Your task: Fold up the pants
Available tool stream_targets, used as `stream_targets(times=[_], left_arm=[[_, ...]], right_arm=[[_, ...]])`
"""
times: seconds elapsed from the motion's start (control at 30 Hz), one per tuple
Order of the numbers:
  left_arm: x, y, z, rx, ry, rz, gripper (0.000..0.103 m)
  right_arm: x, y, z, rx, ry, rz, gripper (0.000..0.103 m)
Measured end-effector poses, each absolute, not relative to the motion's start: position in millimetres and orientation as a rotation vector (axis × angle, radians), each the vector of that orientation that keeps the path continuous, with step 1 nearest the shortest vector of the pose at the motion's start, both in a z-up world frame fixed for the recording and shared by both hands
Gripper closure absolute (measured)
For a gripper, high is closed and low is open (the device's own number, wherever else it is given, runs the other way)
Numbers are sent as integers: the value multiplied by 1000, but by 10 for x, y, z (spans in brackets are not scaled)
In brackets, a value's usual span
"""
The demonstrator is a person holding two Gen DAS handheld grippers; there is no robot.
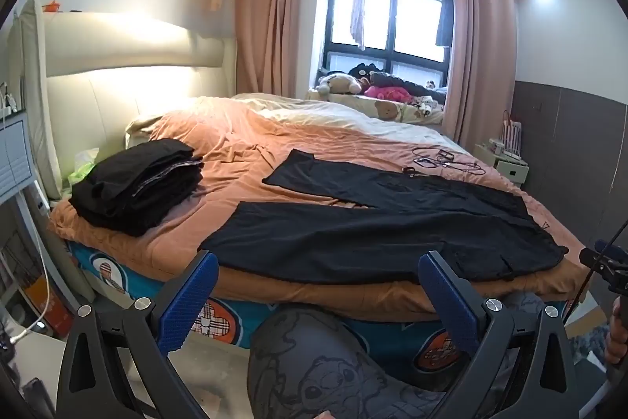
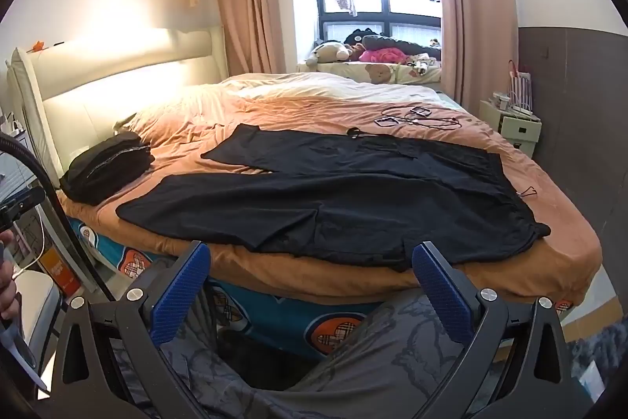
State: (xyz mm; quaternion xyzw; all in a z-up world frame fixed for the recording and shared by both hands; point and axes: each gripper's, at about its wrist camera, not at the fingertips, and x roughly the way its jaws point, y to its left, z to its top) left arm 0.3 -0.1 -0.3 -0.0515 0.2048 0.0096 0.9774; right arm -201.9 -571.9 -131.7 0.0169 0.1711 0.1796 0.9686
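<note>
Black pants (image 1: 376,230) lie spread flat on the orange bed cover (image 1: 243,152), legs pointing left, waist at the right near the bed's front edge. They also show in the right wrist view (image 2: 345,207). My left gripper (image 1: 318,262) is open and empty, held off the bed's front edge, just short of the near leg. My right gripper (image 2: 310,254) is open and empty, in front of the bed edge near the pants' waist and near leg. Neither touches the cloth.
A stack of folded black clothes (image 1: 137,183) sits at the bed's left near the headboard (image 1: 117,97). Cables and small devices (image 1: 439,160) lie at the bed's far right. A nightstand (image 2: 514,124) stands right. The person's patterned knee (image 1: 314,360) is below the grippers.
</note>
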Motion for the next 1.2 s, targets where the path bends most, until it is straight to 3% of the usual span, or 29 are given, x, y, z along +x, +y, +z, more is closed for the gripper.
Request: stream_targets(times=[1.2], left_arm=[[-36,-2,-2,-118,373,-32,6]], right_arm=[[-2054,-5748,-1260,23,323,324,0]])
